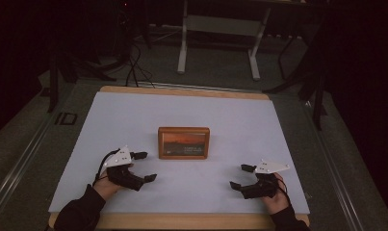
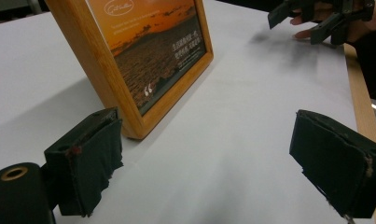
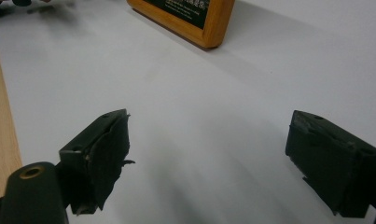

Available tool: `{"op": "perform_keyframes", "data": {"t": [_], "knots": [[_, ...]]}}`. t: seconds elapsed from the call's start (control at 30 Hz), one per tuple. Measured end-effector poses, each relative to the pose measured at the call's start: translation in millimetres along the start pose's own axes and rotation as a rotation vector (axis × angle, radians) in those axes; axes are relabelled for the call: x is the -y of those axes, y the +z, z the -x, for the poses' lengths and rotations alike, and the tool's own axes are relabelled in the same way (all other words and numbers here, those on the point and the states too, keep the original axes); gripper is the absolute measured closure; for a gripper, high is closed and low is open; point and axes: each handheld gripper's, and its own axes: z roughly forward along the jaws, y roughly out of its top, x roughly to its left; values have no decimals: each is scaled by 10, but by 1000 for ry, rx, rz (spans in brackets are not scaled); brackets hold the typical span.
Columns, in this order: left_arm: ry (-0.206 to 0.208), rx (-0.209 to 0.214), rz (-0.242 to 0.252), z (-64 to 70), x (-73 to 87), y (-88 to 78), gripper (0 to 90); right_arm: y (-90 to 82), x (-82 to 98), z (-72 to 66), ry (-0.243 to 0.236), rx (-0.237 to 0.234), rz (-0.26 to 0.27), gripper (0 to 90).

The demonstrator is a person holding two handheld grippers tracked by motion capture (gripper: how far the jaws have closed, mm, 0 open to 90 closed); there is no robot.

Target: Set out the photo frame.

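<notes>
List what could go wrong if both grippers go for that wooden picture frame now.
1. The picture frame stands upright on the white sheet; a one-sided push from the left gripper, whose open jaw is already near its corner, might tip it over.
2. The right gripper sits farther off, so uneven arrival may slide or twist the frame.
3. The glossy front might slip between the worn pads.

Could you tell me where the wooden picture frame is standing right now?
In the high view, the wooden picture frame stands mid-table on the white sheet, between and just beyond both hand-held grippers.
</notes>
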Motion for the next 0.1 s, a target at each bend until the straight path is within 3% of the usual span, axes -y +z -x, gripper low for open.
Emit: {"op": "perform_keyframes", "data": {"t": [0.1], "knots": [[-1, -3, 2, -3, -1, -6, 96, -3, -1, 2, -1, 6, -1, 133]]}}
